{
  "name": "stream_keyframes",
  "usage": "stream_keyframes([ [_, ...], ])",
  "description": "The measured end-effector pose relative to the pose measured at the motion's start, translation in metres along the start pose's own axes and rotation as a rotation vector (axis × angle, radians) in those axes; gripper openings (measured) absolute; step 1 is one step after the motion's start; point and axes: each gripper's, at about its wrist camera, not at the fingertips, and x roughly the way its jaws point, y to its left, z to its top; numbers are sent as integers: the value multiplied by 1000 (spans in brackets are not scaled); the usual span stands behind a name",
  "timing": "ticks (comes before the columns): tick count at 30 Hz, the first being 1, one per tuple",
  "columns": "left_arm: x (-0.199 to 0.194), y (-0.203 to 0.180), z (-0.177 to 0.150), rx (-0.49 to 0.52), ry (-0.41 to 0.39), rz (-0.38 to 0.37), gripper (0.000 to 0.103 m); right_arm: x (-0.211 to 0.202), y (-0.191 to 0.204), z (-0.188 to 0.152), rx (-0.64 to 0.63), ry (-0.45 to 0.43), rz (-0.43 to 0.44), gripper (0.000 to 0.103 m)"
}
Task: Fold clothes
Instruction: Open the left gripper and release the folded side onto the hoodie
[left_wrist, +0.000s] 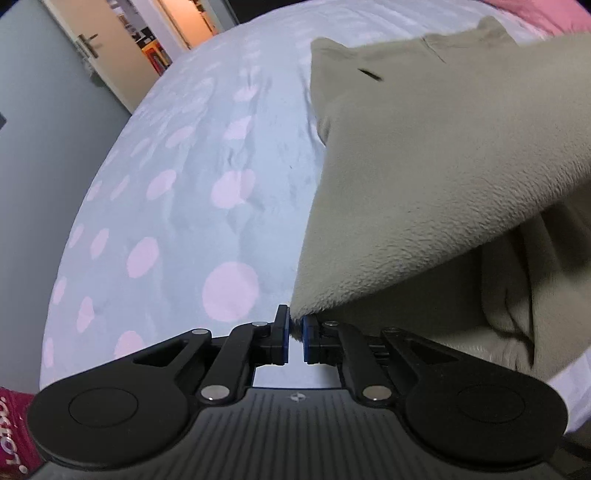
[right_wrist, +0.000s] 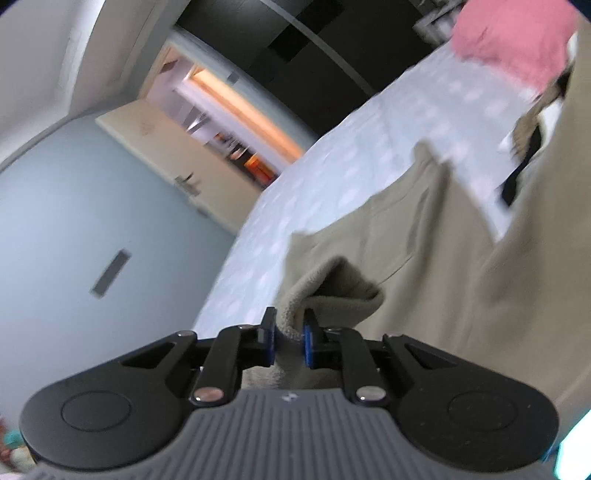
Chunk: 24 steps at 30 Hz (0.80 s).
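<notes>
jaws of both grippers — left gripper (left_wrist: 294, 339), right gripper (right_wrist: 289, 341) — tight on fleece garment (left_wrist: 424, 177)

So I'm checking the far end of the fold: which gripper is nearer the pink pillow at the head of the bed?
Cannot tell. Both the left gripper and right gripper pinch the beige fleece garment, with the pink pillow far beyond each.

Fleece garment (left_wrist: 424, 177) runs off the right edge in left wrist view, so its full shape can't be told. Right wrist view is motion-blurred: bedspread (right_wrist: 332, 192) dots smeared, shelf stuff thru the doorway (right_wrist: 236, 136) unreadable. Pink pillow (right_wrist: 517, 40) cut off at top. Dark strap (right_wrist: 521, 173) on the garment too blurred to identify.
</notes>
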Motion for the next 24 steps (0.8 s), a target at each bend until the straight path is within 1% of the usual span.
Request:
stream_keyframes([
  [2, 11, -13, 1, 68, 37, 23, 5, 11, -11, -2, 8, 43, -94, 16],
  [4, 27, -19, 1, 85, 98, -11, 5, 30, -21, -14, -6, 113, -212, 15],
  [6, 34, -18, -1, 70, 133, -51, 5, 47, -36, -28, -10, 188, -315, 15],
  [10, 37, -9, -5, 16, 186, -130, 6, 60, -55, -43, -68, 255, -445, 15],
  [11, 34, -4, -5, -12, 192, -153, 8, 63, -56, -46, -76, 267, -458, 15],
  [12, 29, 3, -4, -48, 186, -186, 18, 64, -58, -47, -77, 278, -463, 15],
  [13, 23, 9, -4, -84, 181, -218, 25, 64, -59, -47, -79, 288, -468, 16],
  [15, 7, 18, -2, -134, 147, -266, 45, 65, -60, -46, -92, 297, -476, 18],
  [16, -2, 21, 0, -153, 125, -286, 46, 61, -61, -45, -98, 293, -489, 26],
  [17, -11, 24, 1, -167, 102, -304, 46, 57, -62, -44, -105, 290, -502, 30],
  [18, -19, 25, 4, -173, 77, -317, 46, 53, -62, -42, -115, 281, -517, 33],
  [20, -30, 26, 14, -181, 29, -328, 46, 46, -55, -39, -157, 240, -555, 34],
  [21, -34, 24, 21, -178, 10, -337, 45, 42, -52, -37, -176, 217, -558, 35],
  [23, -39, 14, 33, -164, -28, -361, 44, 36, -43, -33, -211, 176, -531, 35],
  [24, -41, 7, 40, -155, -46, -375, 44, 36, -39, -33, -226, 170, -496, 35],
])
